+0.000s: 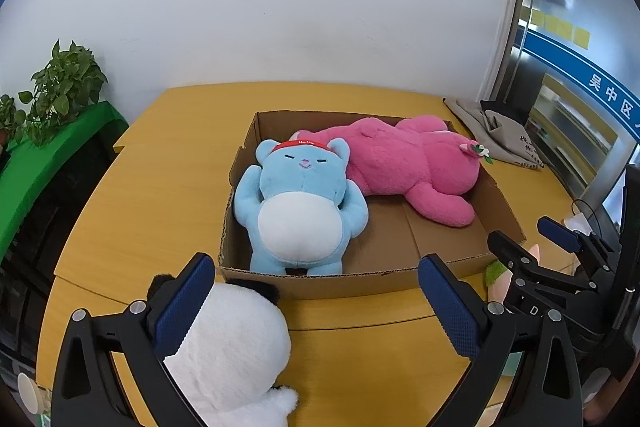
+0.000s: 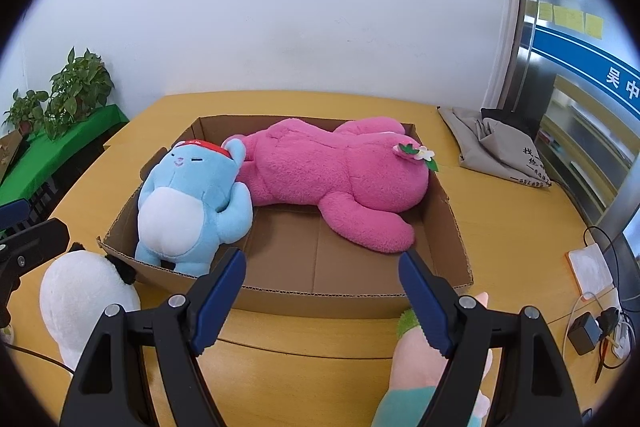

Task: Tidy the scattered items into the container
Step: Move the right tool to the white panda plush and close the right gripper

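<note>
Box (image 2: 360, 291) holds two plush toys; two more lie outside.

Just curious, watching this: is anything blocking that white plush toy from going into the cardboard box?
Only the box's near wall, which the white toy must be lifted over. Just behind it lies the blue bear; bare floor shows to its right.

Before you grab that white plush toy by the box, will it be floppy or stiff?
Probably soft: the white plush toy looks fluffy and stuffed, so it should squash between the left tool fingers. Likely light for its bulk. Its rounded body might roll a little on the smooth table if nudged.
</note>
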Demonstrator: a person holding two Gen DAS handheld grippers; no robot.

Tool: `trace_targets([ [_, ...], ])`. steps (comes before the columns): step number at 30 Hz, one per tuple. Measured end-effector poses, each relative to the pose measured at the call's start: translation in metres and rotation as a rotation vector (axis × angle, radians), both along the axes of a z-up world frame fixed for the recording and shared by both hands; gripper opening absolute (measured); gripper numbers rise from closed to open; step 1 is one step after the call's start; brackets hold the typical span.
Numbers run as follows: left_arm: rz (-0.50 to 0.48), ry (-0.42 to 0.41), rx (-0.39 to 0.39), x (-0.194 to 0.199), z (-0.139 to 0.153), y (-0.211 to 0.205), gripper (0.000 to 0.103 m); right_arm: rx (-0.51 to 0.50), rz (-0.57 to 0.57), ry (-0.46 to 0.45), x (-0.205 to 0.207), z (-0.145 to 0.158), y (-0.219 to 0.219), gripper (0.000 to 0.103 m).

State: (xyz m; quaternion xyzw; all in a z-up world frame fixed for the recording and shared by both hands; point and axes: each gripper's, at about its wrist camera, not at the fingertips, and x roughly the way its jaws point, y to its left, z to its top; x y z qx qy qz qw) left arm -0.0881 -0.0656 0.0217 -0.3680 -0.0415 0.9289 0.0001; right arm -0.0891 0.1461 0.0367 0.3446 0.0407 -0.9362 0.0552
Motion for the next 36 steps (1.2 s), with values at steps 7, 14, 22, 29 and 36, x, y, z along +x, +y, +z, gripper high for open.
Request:
trace_targets([
  [7, -0.007, 0.008, -0.003, 0.008, 0.004, 0.005, 0.103, -0.004, 0.003, -0.002, 0.006, 0.001, 0.002, 0.079],
  [14, -0.009, 0.009, -0.003, 0.017, 0.005, 0.003, 0.103, -0.008, 0.002, 0.002, 0.015, 0.005, 0.004, 0.079],
  [22, 0.000, -0.006, 0.022, 0.025, -0.002, -0.011, 0.103, 0.003, 0.005, 0.003, 0.021, 0.006, 0.001, 0.079],
  [29, 0.008, -0.026, 0.012, 0.036, -0.015, -0.035, 0.103, -0.015, 0.032, -0.023, 0.024, -0.006, -0.016, 0.079],
  [36, 0.006, -0.080, 0.059, 0.046, -0.039, -0.083, 0.103, -0.074, 0.171, -0.105, 0.030, -0.034, -0.055, 0.079],
])
